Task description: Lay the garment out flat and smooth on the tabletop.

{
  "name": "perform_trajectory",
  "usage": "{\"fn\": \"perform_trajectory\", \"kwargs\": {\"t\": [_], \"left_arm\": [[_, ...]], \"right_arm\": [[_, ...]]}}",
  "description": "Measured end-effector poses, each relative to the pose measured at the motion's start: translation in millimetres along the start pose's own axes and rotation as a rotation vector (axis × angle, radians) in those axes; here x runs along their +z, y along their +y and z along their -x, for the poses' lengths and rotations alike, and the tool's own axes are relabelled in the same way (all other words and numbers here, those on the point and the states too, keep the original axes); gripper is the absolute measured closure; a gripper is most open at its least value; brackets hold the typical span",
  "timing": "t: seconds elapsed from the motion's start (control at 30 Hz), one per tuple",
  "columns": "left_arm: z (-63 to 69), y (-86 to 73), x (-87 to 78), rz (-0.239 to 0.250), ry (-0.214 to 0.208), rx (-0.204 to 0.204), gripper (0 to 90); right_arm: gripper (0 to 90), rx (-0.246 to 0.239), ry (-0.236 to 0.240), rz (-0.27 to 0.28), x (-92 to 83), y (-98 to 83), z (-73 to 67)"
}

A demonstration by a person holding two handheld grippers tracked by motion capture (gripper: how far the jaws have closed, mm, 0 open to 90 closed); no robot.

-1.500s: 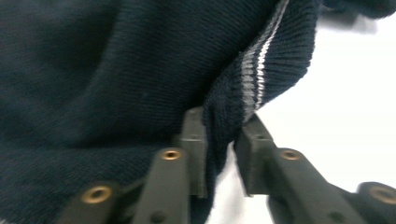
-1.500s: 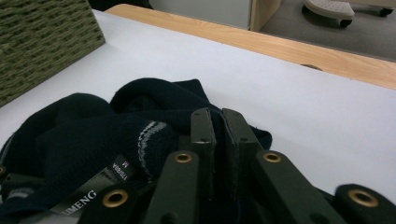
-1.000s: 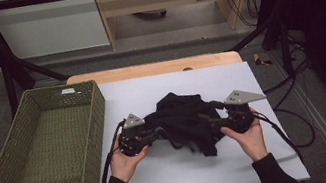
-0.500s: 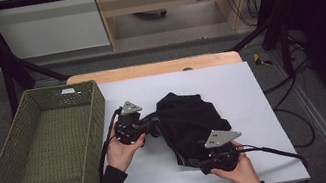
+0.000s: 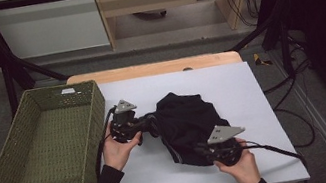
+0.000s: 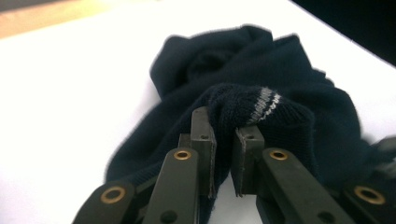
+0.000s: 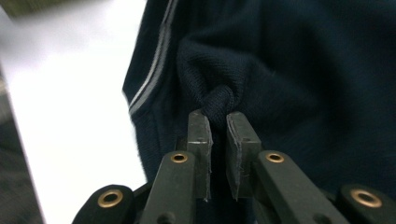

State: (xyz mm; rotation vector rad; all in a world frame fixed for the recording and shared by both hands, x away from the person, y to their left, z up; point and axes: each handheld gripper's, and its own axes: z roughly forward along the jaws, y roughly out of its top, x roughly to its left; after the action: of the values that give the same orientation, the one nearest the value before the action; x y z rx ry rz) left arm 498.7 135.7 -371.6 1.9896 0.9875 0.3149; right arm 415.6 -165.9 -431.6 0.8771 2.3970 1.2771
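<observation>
Dark navy knit garment [image 5: 186, 120] lay bunched on the white table sheet [image 5: 251, 86], right of the green wicker basket [image 5: 43, 143].

Left gripper [image 5: 144, 124] was clamped on a fold at the garment's left edge; in the left gripper view its jaws pinched a ribbed cuff with pale stripes [image 6: 264, 105]. It was in the same grip a second before, though the hand sat a little farther up the sheet and higher than it had.

Right gripper [image 5: 200, 149] had changed most. A second earlier it was at the garment's right edge, level with the left one. It had since travelled to the near side of the cloth, close to the table's front edge. Its jaws had just been closing, and in the right gripper view [image 7: 217, 119] they were pressed together on a small knot of knit fabric gathered between the pads.

Reading: both ends were now gripped, one at the left edge and one at the near hem. The garment looked ready to be lifted or pulled out flat, likely ahead of folding or a move to the basket. It remained crumpled on the sheet, nothing yet in the basket.
</observation>
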Motion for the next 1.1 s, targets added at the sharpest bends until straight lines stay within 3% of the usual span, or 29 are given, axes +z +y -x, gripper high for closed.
{"fn": "perform_trajectory", "kwargs": {"t": [0.13, 0.3, 0.47, 0.67, 0.77, 0.8, 0.87, 1.03, 1.1], "left_arm": [[-6.4, 18.1, -11.7, 0.029, 0.032, -0.001, 80.7], [-20.8, 41.4, -11.3, 0.052, 0.076, -0.033, 80.3], [-39.2, 53.7, 7.2, 0.069, 0.134, -0.067, 79.0], [-64.8, 52.7, 42.7, 0.057, 0.179, -0.099, 73.5], [-71.9, 47.0, 55.6, 0.021, 0.162, -0.108, 62.1], [-72.6, 43.6, 57.5, 0.025, 0.148, -0.114, 54.3], [-72.6, 37.2, 56.3, 0.036, 0.128, -0.122, 41.2], [-65.1, 21.6, 43.4, 0.075, 0.071, -0.087, 23.2], [-57.4, 13.0, 38.4, 0.079, 0.035, -0.068, 17.6]], "right_arm": [[82.3, 0.074, -0.037, 0.12, -25.5, 24.2, 28.3], [82.7, 0.165, -0.097, 0.211, -27.7, 52.9, 68.0], [82.6, 0.234, -0.176, 0.244, -4.3, 74.5, 105.2], [81.7, 0.286, -0.279, 0.187, 40.1, 82.3, 140.2], [79.4, 0.302, -0.376, 0.124, 58.6, 76.5, 151.3], [77.1, 0.304, -0.401, 0.093, 62.9, 74.3, 153.7], [65.8, 0.282, -0.438, 0.056, 65.8, 71.0, 155.4], [50.0, 0.292, -0.445, 0.133, 42.5, 66.3, 151.8], [45.4, 0.296, -0.418, 0.164, 28.9, 63.5, 148.1]]}}
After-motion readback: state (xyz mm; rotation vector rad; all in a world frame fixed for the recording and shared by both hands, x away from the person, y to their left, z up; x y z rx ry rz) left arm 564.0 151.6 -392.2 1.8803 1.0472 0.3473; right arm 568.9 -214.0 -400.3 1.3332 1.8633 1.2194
